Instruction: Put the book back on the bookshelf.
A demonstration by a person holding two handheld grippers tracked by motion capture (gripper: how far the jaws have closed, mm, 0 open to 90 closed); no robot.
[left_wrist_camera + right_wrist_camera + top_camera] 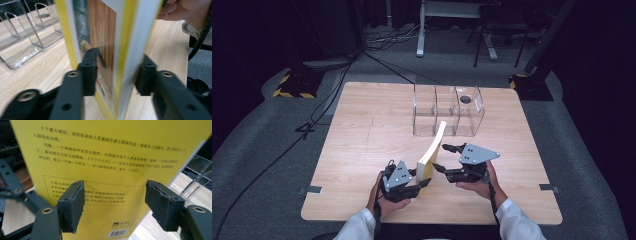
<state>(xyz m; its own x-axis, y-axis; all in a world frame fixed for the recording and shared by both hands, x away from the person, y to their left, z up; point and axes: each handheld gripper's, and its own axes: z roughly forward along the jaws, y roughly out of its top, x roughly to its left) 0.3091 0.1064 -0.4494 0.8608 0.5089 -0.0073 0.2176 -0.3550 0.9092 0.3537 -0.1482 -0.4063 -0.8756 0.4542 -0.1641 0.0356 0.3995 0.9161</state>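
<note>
Book (pixel 430 152) is standing upright on the table (pixel 362 150), long axis leaning toward the clear rack (pixel 447 110) beyond; you are clamping its near edge with the left gripper (pixel 404 182), right gripper (pixel 447 157) waiting beside it. Left gripper view: your jaws are pinching the spine. Right gripper view: your jaws are gaping wide, facing the yellow back cover, not touching.

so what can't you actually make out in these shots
- Book, high view: stands edge-on, so its covers are turned away from the camera.
- Book's front cover picture, left gripper view: blurred, and partly behind a finger of the left claw.
- Book's top and lower corners, right gripper view: cut off by the frame edges.
- Clear plastic organizer, high view: too small and see-through to tell what the dark round spot in it is.
</note>
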